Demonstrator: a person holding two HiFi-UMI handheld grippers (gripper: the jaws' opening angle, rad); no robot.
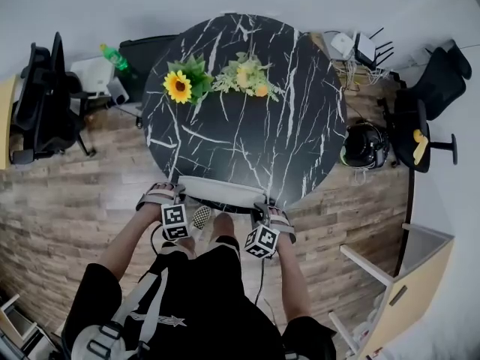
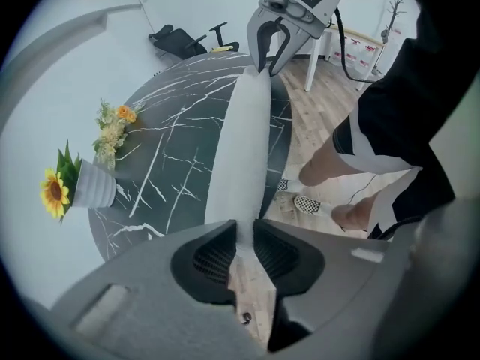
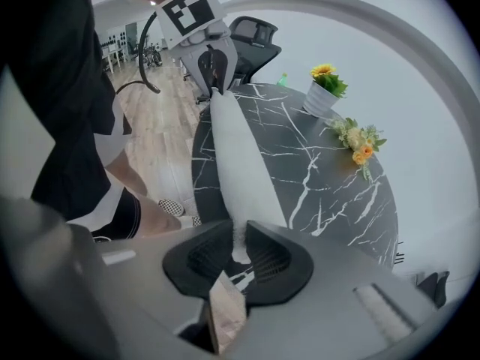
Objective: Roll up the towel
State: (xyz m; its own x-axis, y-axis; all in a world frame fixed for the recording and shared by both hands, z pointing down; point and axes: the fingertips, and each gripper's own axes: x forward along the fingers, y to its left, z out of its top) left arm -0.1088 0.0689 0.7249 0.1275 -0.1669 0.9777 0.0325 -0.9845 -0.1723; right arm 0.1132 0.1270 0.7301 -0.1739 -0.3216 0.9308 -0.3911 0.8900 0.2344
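step: start roll | towel [image 1: 219, 191]: long strip along near edge of table [image 1: 247, 126] | L gripper [image 2: 241, 235]: clenched on one end | R gripper [image 3: 240, 238]: clenched on other end | tip: prob. turn both ends together w/ even tension, work away from edge so towel won't slide off

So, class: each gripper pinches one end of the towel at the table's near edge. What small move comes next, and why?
Probably roll both wrists together, turning the gripped edge over forward to start the roll. The left gripper and right gripper each clamp an end of the towel, stretched along the near table edge, bare marble ahead.
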